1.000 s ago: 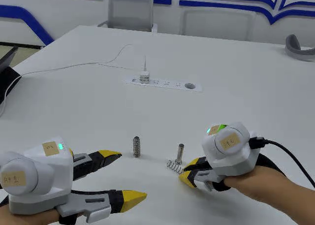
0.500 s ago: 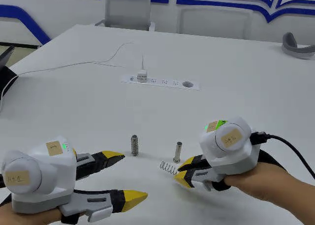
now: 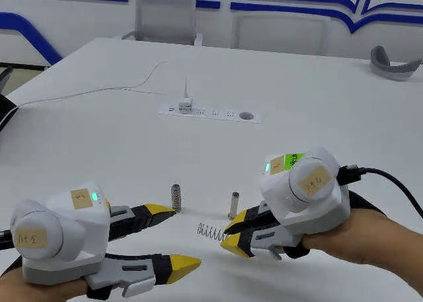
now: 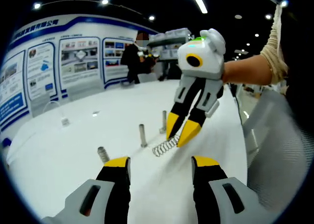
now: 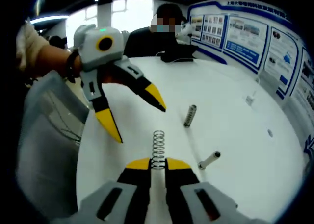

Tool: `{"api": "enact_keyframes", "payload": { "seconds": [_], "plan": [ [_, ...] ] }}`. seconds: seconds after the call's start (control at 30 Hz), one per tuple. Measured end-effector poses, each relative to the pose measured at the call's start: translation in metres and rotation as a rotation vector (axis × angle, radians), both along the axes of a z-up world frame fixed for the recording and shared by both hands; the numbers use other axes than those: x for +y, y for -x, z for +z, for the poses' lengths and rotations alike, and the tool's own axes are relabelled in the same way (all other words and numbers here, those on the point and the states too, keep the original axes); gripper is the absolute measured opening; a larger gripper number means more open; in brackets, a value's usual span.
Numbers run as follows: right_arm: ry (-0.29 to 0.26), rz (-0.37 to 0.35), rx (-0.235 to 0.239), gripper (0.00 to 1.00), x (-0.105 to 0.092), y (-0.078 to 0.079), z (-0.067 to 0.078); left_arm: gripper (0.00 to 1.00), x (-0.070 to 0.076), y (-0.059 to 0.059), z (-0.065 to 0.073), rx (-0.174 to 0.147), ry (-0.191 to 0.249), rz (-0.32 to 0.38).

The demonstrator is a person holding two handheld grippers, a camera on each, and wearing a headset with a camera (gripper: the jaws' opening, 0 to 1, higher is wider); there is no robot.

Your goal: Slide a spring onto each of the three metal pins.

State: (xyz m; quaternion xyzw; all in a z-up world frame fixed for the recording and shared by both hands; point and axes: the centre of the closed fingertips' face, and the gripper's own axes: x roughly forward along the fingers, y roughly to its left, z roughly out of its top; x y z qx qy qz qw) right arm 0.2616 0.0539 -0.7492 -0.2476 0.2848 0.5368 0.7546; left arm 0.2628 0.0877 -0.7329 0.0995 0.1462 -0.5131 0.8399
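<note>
My right gripper point(image 3: 231, 234) is shut on one end of a loose spring point(image 3: 210, 231), which sticks out level to the left, just in front of a bare metal pin point(image 3: 234, 205). A second pin point(image 3: 176, 197) to the left carries a spring. In the right gripper view the spring point(image 5: 158, 148) runs straight out from my shut right gripper point(image 5: 158, 165), with the bare pin point(image 5: 210, 160) to its right. My left gripper point(image 3: 175, 239) stands open at the near left, holding nothing. The left gripper view shows a third pin point(image 4: 164, 121) behind the right gripper point(image 4: 180, 131).
A white power strip point(image 3: 210, 112) with a plugged charger and cable lies mid-table. A grey headset-like band point(image 3: 395, 61) rests at the far right. A chair point(image 3: 165, 14) stands beyond the table's far edge. A person stands in the background.
My right gripper has drawn the spring to the left and nearer to me, away from the bare pin's base. The left gripper has hardly moved.
</note>
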Motion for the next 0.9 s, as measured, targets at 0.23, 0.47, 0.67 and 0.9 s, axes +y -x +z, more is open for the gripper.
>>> {"api": "enact_keyframes", "payload": {
  "seconds": [0.23,0.47,0.67,0.9],
  "plan": [
    [0.016,0.091,0.000,0.12,0.007,0.013,0.006,0.44,-0.004,0.007,-0.001,-0.007,-0.017,-0.045],
    [0.044,0.174,0.008,0.12,0.009,0.026,0.005,0.36,-0.011,0.016,-0.002,-0.008,-0.021,-0.093],
    [0.060,0.212,0.007,0.12,0.008,0.030,0.004,0.26,-0.017,0.024,-0.005,-0.014,-0.044,-0.139],
    [0.081,0.254,0.001,0.12,0.007,0.035,0.004,0.18,-0.022,0.030,-0.007,-0.027,-0.063,-0.173]
  ]
}}
